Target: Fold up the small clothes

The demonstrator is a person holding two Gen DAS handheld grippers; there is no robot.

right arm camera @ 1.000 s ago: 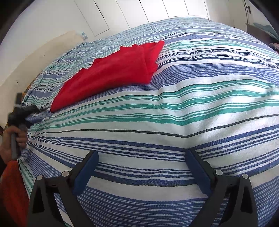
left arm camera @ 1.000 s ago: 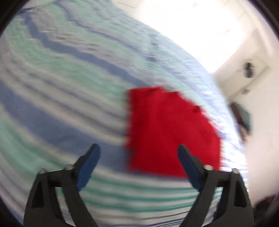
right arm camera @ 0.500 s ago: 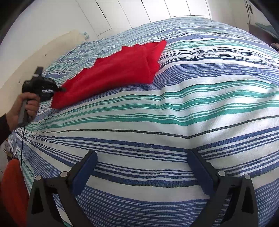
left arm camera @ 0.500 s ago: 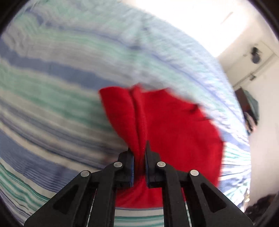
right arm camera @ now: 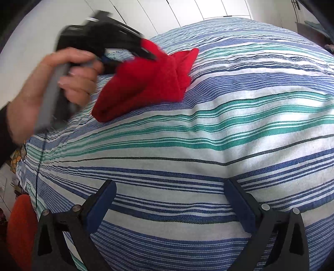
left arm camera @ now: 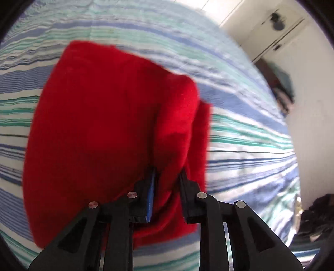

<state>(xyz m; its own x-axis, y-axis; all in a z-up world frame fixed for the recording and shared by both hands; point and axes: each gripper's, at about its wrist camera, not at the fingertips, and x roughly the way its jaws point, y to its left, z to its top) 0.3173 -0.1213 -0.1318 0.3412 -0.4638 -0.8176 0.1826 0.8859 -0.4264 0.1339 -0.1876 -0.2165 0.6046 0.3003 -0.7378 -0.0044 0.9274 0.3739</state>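
Observation:
A small red garment (right arm camera: 150, 83) lies on the striped bed cover (right arm camera: 208, 135), with one end lifted and carried over the rest. It fills the left wrist view (left arm camera: 100, 125). My left gripper (left arm camera: 167, 175) is shut on a fold of the red cloth; it also shows in the right wrist view (right arm camera: 149, 53), held by a hand, above the bed. My right gripper (right arm camera: 170, 200) is open and empty, low over the near part of the bed cover, well apart from the garment.
The bed fills most of both views. White cupboard doors (right arm camera: 187, 12) stand behind the bed. An orange object (right arm camera: 18, 229) sits off the bed's left edge. Dark clutter (left arm camera: 313, 216) lies beside the bed at the right.
My left gripper closed on the garment's end, then lifted it and carried it across over the rest of the garment. My right gripper stayed open in place.

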